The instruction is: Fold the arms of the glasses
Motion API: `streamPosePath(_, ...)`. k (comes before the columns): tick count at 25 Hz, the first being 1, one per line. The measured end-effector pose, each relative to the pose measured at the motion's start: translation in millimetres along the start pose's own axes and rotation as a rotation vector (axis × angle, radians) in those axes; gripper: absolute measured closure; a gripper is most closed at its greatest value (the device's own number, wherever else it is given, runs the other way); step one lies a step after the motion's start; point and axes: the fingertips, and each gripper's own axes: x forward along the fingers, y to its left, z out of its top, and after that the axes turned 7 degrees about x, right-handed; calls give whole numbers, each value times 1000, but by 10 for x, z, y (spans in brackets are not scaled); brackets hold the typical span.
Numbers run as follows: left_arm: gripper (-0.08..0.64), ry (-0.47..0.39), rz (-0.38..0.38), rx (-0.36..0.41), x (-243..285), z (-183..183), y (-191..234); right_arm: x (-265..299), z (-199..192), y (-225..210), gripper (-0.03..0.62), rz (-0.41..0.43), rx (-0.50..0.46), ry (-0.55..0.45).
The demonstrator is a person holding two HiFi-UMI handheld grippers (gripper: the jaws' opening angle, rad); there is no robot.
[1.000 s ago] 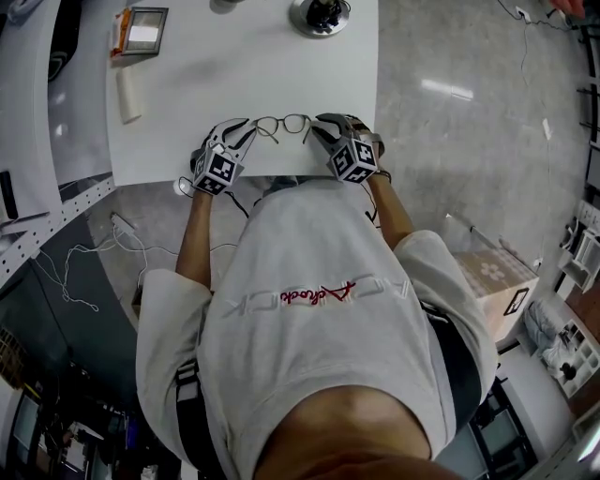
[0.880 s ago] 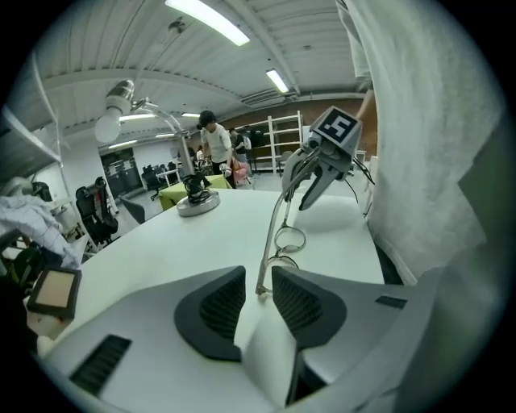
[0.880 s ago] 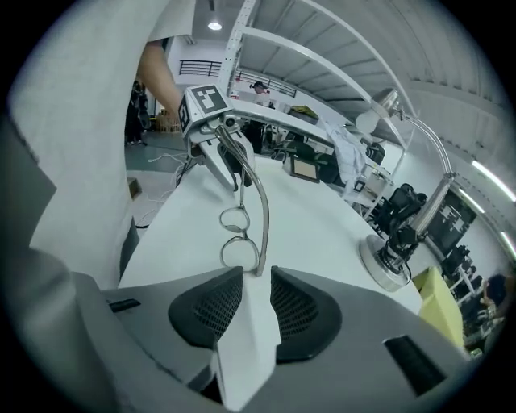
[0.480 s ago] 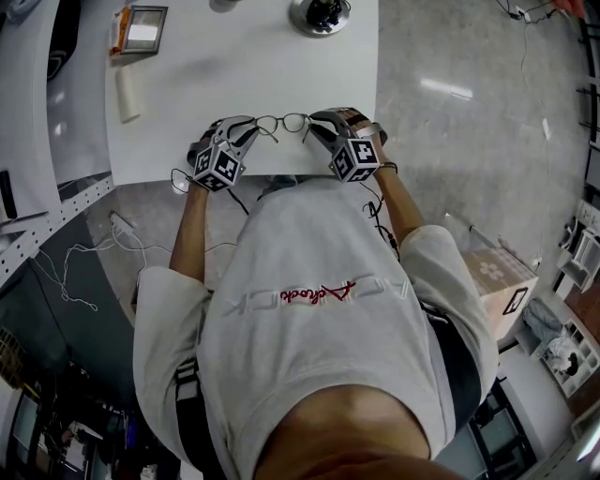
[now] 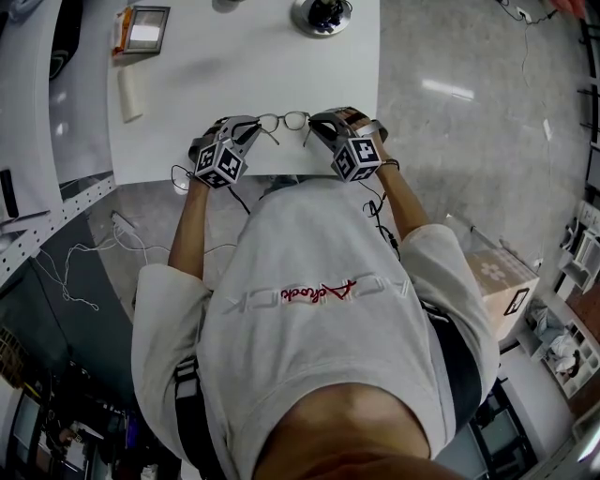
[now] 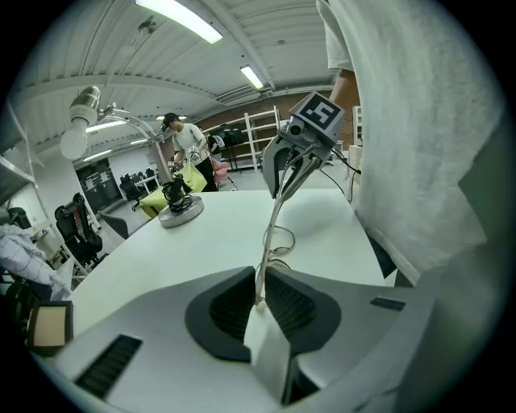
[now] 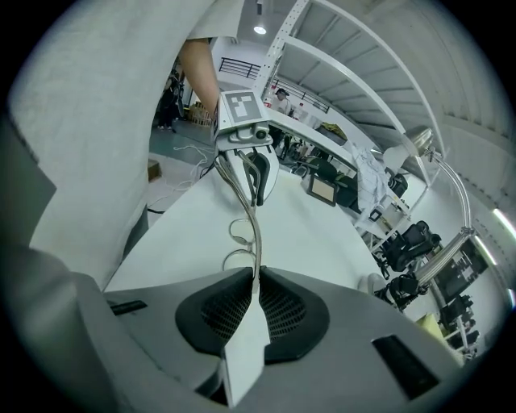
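Thin metal-framed glasses (image 5: pixel 283 122) hang just above the near edge of the white table (image 5: pixel 244 66), held between both grippers. My left gripper (image 5: pixel 249 128) is shut on the tip of one arm, and my right gripper (image 5: pixel 315 126) is shut on the tip of the other. In the left gripper view the thin arm (image 6: pixel 268 234) runs from my closed jaws past the lenses (image 6: pixel 279 239) toward the right gripper (image 6: pixel 300 153). The right gripper view mirrors this: the arm (image 7: pixel 256 242) leads past the lenses (image 7: pixel 240 234) to the left gripper (image 7: pixel 247 161).
A round lamp base (image 5: pixel 321 14) stands at the table's far edge. A small framed box (image 5: pixel 143 28) and a white tube (image 5: pixel 128 94) lie at the far left. A cardboard box (image 5: pixel 492 277) sits on the floor to the right. The person's torso is close behind both grippers.
Both grippers have shifted slightly away from the person and the elbows have spread a little. The glasses stay held between them in almost the same place.
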Motion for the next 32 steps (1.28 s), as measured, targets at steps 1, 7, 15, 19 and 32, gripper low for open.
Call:
streamPosePath(1, 494, 2, -7, 6, 4, -2, 1, 2, -2, -2, 548, 4, 6, 0)
streamPosePath(7, 505, 17, -55, 45, 70, 2, -19, -3, -27, -28, 549, 22, 57, -2)
streamPosePath(15, 506, 49, -140, 93, 252, 62, -43, -5, -41, -85, 552, 38, 126, -15)
streamPosePath(19, 512, 71, -177, 95, 342, 54, -81, 1, -42, -97, 554, 42, 133, -13)
streamPosePath(32, 507, 144, -286, 58, 499, -6, -116, 12, -17, -122, 553, 62, 139, -12)
